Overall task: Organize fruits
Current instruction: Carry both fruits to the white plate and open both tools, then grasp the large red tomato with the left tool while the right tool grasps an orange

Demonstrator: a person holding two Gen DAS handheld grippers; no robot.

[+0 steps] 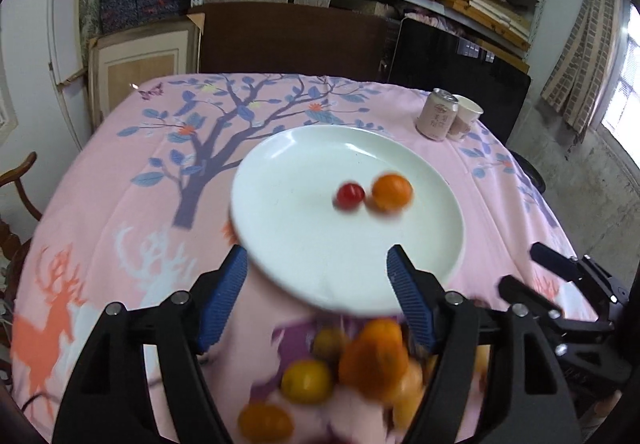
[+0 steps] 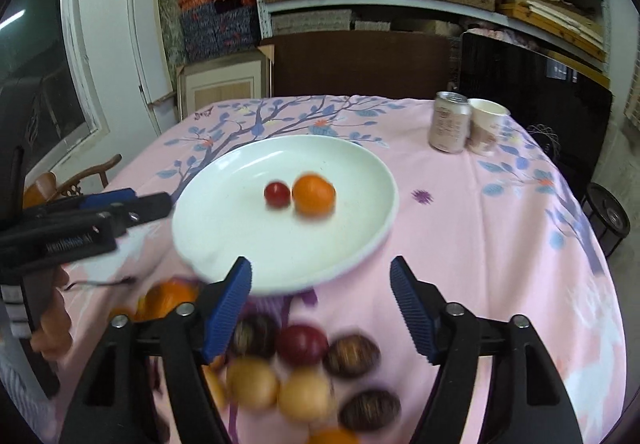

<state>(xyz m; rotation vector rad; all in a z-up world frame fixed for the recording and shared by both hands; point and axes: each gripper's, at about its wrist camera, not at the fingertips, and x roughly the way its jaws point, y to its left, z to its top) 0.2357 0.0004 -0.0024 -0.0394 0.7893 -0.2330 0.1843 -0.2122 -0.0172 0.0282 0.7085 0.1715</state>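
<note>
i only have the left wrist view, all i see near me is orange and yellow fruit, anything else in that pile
Observer: Yes. The right wrist view shows a dark red fruit in the pile on the cloth.
Operator: any other dark ones
Observer: Three brownish fruits lie around it, though they are blurred.
Operator: is the right gripper carrying anything
Observer: No. The right gripper has its jaws wide open with nothing between them.
</note>
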